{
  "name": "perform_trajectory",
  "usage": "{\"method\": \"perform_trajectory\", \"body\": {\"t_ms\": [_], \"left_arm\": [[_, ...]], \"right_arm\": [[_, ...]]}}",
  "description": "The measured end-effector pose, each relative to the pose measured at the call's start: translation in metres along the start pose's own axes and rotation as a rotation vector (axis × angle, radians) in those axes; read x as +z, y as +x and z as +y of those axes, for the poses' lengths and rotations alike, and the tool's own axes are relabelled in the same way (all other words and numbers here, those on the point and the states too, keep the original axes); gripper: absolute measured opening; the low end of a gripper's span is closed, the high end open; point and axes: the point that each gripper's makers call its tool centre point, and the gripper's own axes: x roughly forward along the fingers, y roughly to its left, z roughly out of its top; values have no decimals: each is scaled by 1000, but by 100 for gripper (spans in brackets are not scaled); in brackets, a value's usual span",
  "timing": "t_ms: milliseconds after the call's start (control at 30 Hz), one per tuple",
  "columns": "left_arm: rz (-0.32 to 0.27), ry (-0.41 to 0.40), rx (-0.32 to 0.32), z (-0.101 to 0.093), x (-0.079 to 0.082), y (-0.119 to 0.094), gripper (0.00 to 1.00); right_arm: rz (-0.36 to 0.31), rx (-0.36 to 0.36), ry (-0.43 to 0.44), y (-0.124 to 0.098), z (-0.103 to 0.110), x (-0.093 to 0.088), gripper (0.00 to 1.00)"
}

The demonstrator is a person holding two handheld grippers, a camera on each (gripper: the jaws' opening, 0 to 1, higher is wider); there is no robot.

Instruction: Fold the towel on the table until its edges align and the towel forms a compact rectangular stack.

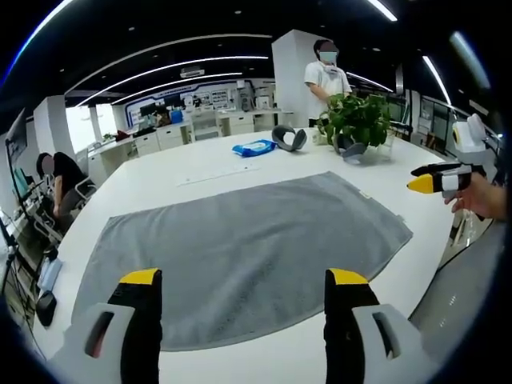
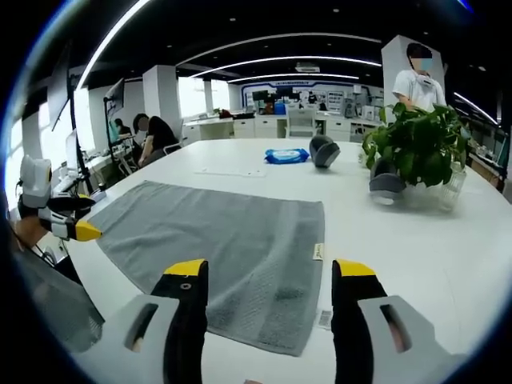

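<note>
I see a gray towel flat on the big white table; my left gripper and right gripper are wide open, holding nothing.

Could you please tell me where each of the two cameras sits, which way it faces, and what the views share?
Left gripper view: rides on the left gripper, jaws open, above the grey towel's long edge, looking across the white table; the right gripper and a hand show.
Right gripper view: rides on the right gripper, jaws open, over the towel's short end, looking along it; the left gripper shows.
Shared: towel, table, potted plant, blue packet.
</note>
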Motion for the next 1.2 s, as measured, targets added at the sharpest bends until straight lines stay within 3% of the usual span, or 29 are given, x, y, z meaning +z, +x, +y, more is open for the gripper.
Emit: {"method": "perform_trajectory", "body": {"t_ms": [400, 533, 633, 800, 900, 1000, 1067, 1200], "left_arm": [[-10, 2, 8, 2, 2, -1, 83], [-7, 5, 2, 1, 2, 0, 83], [-7, 2, -2, 0, 2, 0, 83], [-5, 2, -14, -2, 1, 0, 82], [-3, 6, -20, -3, 1, 0, 82], [-4, 7, -23, -4, 2, 0, 82], [-4, 7, -24, -5, 2, 0, 82], [-3, 18, -26, -6, 2, 0, 82]], "right_arm": [[19, -1, 11, 1, -1, -5, 60], [29, 3, 145, 5, -11, -7, 58], [15, -44, 192, 8, -26, -4, 55], [87, -84, 255, 18, -40, -22, 40], [180, -116, 303, 20, -47, -46, 30], [219, -130, 327, 19, -48, -62, 17], [222, -122, 377, 20, -45, -63, 17], [284, -138, 369, 20, -44, -77, 18]]}}
